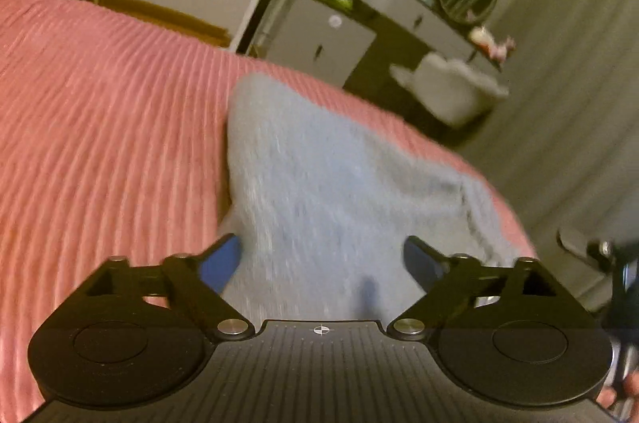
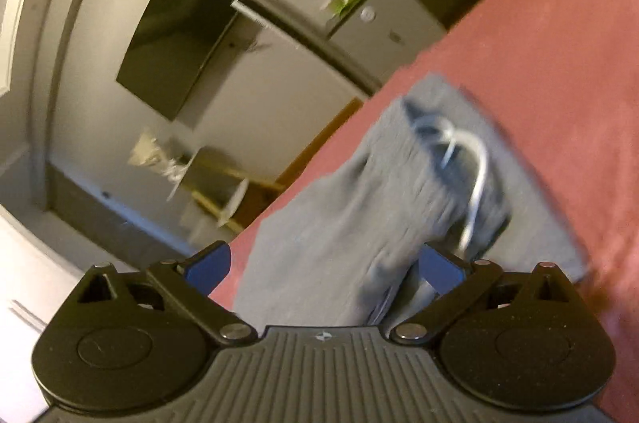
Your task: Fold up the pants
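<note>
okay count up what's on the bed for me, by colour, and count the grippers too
Grey: 1, the pants, with a white drawstring
Pink: 1, the bedspread beneath
Black with blue pads: 2, the left gripper and the right gripper, both open
Total: 4

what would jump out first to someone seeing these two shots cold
The grey sweatpants lie bunched on the ribbed pink bedspread, filling the middle of both views. The left gripper and right gripper stand wide open over them, cloth between the blue pads. A white drawstring loops at the waistband in the right wrist view.
</note>
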`<state>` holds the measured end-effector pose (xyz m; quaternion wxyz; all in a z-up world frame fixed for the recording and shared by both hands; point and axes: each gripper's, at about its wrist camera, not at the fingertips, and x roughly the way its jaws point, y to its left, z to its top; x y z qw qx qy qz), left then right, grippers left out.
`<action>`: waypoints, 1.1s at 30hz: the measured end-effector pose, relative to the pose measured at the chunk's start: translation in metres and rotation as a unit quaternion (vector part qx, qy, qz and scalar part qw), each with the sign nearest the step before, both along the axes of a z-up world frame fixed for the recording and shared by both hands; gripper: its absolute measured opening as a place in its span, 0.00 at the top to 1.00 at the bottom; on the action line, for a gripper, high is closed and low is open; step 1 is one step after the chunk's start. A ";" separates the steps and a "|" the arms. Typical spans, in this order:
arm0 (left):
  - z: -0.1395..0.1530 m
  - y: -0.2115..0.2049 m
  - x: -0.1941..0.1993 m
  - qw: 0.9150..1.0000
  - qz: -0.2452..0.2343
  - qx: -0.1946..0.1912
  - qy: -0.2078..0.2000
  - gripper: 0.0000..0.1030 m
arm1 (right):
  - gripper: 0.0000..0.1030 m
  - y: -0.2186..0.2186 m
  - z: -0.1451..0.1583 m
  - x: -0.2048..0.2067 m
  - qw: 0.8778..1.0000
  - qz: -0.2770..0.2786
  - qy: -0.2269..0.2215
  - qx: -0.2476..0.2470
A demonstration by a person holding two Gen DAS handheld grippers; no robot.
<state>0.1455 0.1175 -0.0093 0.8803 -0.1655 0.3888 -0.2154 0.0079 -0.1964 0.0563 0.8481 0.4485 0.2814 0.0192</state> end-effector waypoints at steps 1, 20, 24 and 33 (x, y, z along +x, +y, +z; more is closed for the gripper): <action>-0.007 -0.001 0.000 1.000 0.004 0.027 0.004 0.10 | 0.02 0.000 -0.011 0.003 1.000 0.010 0.015 0.015; -0.019 0.008 -0.021 0.997 0.044 0.048 0.037 0.09 | 0.29 0.033 -0.013 0.000 0.998 0.053 0.019 0.004; -0.027 0.019 -0.013 0.995 0.065 0.039 0.058 0.08 | 0.29 0.040 0.004 0.016 0.999 0.038 -0.015 -0.026; 0.014 0.022 -0.021 0.993 0.091 0.068 -0.037 0.11 | 0.27 0.017 -0.019 0.025 0.999 -0.008 0.006 -0.040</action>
